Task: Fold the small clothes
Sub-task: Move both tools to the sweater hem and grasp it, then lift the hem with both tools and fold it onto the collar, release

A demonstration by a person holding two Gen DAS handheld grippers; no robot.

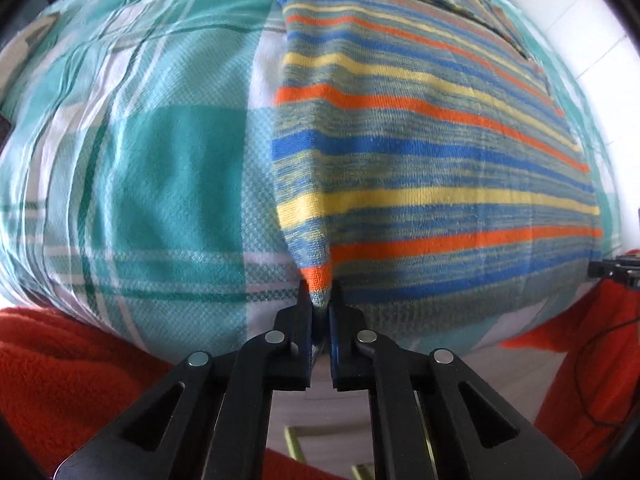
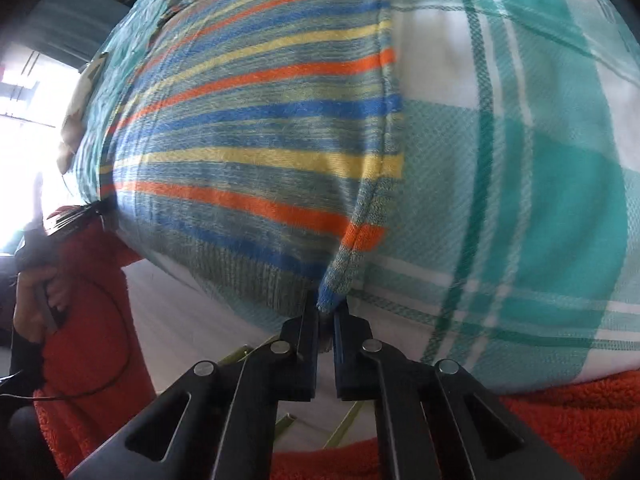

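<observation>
A small striped garment (image 1: 432, 168) in blue, yellow, orange and grey-green lies flat on a teal and white checked cloth (image 1: 160, 168). My left gripper (image 1: 320, 300) is shut on the garment's near left corner, which is pinched up between the black fingers. In the right wrist view the same striped garment (image 2: 256, 160) fills the middle, and my right gripper (image 2: 326, 306) is shut on its near right corner, lifted into a small peak. The other gripper (image 1: 616, 270) shows at the right edge of the left wrist view.
A person's red fleece sleeve (image 1: 60, 380) lies along the near edge under both grippers. In the right wrist view a hand (image 2: 36, 292) grips the other tool's handle at the left. The checked cloth (image 2: 520, 180) spreads wide on both sides of the garment.
</observation>
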